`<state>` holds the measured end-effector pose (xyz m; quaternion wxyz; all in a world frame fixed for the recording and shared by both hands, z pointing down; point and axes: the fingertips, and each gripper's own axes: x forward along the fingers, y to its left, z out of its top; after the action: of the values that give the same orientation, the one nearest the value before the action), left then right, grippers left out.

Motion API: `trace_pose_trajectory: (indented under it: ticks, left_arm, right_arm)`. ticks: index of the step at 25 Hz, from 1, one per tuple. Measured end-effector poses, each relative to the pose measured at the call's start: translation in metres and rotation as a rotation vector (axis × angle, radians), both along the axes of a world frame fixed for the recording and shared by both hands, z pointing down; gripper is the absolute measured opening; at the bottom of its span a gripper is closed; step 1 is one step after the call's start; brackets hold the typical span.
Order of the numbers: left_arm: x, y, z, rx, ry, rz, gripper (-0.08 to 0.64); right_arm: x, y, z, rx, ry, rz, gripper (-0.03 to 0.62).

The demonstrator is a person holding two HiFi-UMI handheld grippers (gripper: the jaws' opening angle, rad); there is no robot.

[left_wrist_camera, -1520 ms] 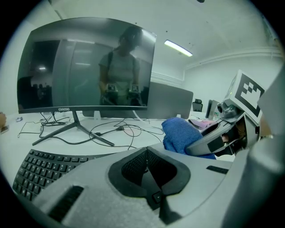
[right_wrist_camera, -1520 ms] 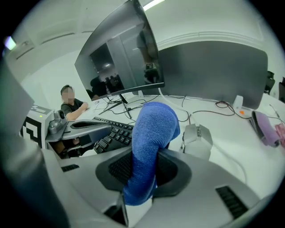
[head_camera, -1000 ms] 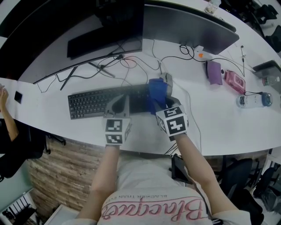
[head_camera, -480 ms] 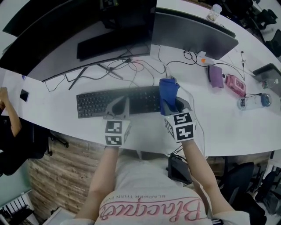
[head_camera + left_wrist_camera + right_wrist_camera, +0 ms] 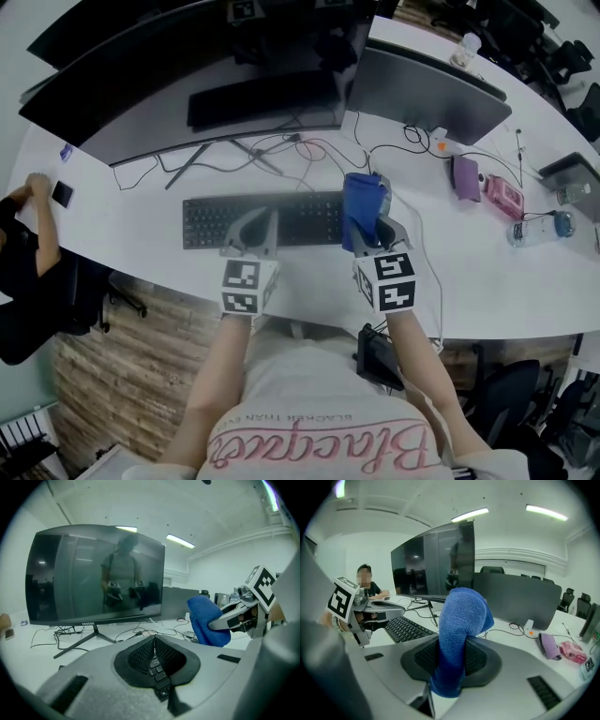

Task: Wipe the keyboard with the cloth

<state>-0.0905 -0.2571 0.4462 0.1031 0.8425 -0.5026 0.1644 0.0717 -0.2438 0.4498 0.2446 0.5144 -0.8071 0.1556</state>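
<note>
A black keyboard (image 5: pixel 246 217) lies on the white desk (image 5: pixel 487 272) in front of the monitors. My right gripper (image 5: pixel 372 230) is shut on a blue cloth (image 5: pixel 361 208), held up above the keyboard's right end. In the right gripper view the blue cloth (image 5: pixel 459 634) stands bunched between the jaws, with the keyboard (image 5: pixel 405 629) down to the left. My left gripper (image 5: pixel 256 232) hovers over the keyboard's middle, its jaws closed with nothing in them. The left gripper view looks along the shut left gripper (image 5: pixel 154 660) and shows keyboard keys (image 5: pixel 156 677) just under the tips and the blue cloth (image 5: pixel 206 620) at right.
Two monitors (image 5: pixel 216 84) stand behind the keyboard with loose cables (image 5: pixel 281 150) between. At right lie a purple pouch (image 5: pixel 465 176), a pink packet (image 5: pixel 502 193), a water bottle (image 5: pixel 536 228) and a white adapter (image 5: pixel 437 139). A person (image 5: pixel 28 234) sits at the desk's left end.
The right gripper has lifted the blue cloth off the keyboard's right end and now holds it upright. The head view has shifted, showing more of the monitors. The left gripper stays over the keyboard.
</note>
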Motion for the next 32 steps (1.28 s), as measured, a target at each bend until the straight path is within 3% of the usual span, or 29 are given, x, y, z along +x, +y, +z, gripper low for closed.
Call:
trace_pose_trajectory:
  ticks: [18, 32]
  left_arm:
    - [-0.035, 0.007, -0.068, 0.178, 0.065, 0.029, 0.006]
    - [-0.057, 0.025, -0.099, 0.328, 0.114, 0.071, 0.006]
  right_arm:
    - [-0.094, 0.015, -0.069, 0.222, -0.132, -0.117, 0.098]
    - [-0.156, 0.025, -0.092, 0.352, -0.173, -0.199, 0.098]
